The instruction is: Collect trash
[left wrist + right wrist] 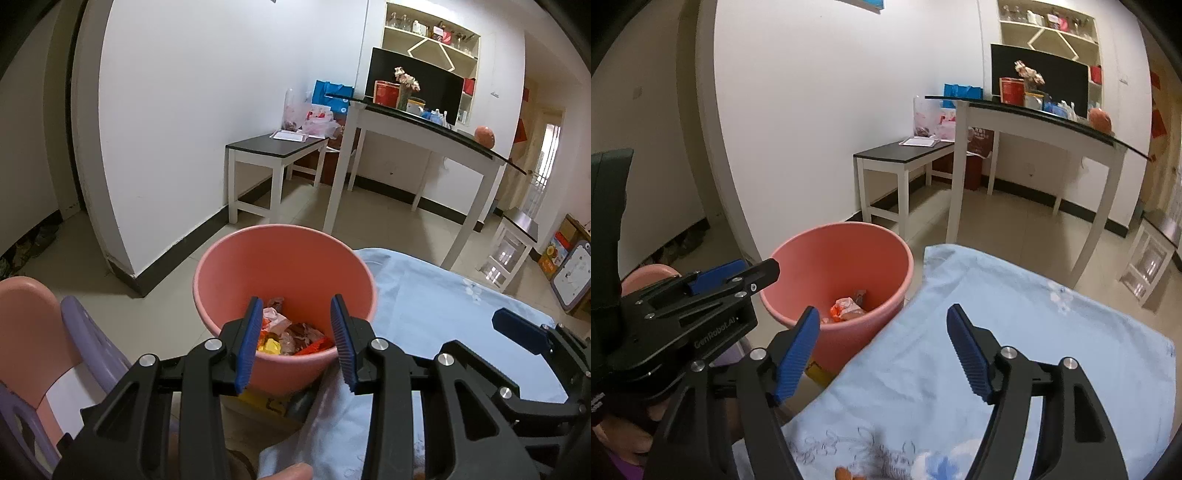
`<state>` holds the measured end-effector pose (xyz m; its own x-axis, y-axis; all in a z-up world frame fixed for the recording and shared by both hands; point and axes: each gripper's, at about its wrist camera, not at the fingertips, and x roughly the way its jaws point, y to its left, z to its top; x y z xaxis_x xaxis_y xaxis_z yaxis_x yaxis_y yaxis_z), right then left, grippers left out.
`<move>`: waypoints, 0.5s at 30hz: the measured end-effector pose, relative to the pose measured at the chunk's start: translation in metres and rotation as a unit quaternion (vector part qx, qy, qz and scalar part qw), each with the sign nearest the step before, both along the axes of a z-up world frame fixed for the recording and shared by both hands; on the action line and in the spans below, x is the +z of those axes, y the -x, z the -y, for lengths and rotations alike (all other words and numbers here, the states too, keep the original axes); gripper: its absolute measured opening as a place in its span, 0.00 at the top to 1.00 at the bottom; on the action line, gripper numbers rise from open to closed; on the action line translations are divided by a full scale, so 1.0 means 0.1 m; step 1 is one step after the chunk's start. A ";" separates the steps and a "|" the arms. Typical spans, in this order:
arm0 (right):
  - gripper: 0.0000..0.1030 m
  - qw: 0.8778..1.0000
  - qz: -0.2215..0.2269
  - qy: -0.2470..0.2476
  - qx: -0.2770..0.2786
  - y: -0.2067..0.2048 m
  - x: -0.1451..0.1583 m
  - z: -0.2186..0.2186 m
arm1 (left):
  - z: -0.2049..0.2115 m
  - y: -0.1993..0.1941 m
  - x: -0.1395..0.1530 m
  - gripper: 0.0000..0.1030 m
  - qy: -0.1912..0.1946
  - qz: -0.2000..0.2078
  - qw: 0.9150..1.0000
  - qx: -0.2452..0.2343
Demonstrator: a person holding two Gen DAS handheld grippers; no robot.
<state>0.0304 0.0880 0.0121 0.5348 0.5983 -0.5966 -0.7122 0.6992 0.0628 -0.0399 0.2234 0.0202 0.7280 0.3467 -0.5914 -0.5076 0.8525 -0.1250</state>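
A pink bucket (280, 236) stands on the floor beside a table covered with a light blue cloth (443, 306). Crumpled wrappers (291, 332) in red, orange and yellow lie at its bottom. My left gripper (296, 306) hovers over the bucket's near rim, open, with nothing between its blue pads. In the right wrist view the bucket (842, 232) sits ahead to the left with the wrappers (847, 308) inside. My right gripper (883, 314) is open and empty over the edge of the cloth (1015, 332), right of the bucket.
A pink and purple chair (44, 332) stands left of the bucket. Farther off are a low dark-topped bench (277, 147), a white-legged table (424, 125) with cluttered items, and wall shelves (432, 33). A yellow item (818, 371) lies by the bucket's base.
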 end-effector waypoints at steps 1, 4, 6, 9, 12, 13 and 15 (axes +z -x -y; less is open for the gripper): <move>0.30 1.000 -0.002 -0.003 -0.005 0.02 0.00 0.07 | 0.04 0.01 0.00 0.63 0.002 0.001 1.000 -0.001; 0.30 1.000 -0.004 -0.007 -0.016 0.03 0.02 0.23 | 0.13 0.06 -0.01 0.63 0.011 0.001 1.000 -0.002; 0.29 1.000 -0.003 -0.010 -0.026 0.02 0.04 0.32 | 0.18 0.08 -0.01 0.63 0.018 0.002 1.000 -0.006; 0.29 0.999 -0.008 -0.018 -0.042 0.00 0.07 0.49 | 0.26 0.11 0.01 0.63 0.019 0.005 1.000 -0.013; 0.29 0.998 -0.014 -0.028 -0.053 -0.01 0.06 0.62 | 0.35 0.15 0.04 0.63 0.012 0.013 1.000 -0.014; 0.29 0.998 -0.015 -0.029 -0.055 0.00 0.06 0.65 | 0.38 0.16 0.06 0.63 0.011 0.016 1.000 -0.015; 0.29 0.998 -0.015 -0.030 -0.058 0.03 0.06 0.73 | 0.45 0.18 0.07 0.63 0.009 0.018 1.000 -0.018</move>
<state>0.0269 0.0146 0.0177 0.5851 0.5691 -0.5777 -0.6238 0.7710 0.1277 -0.0580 0.1781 0.0272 0.7610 0.3101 -0.5699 -0.4717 0.8676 -0.1577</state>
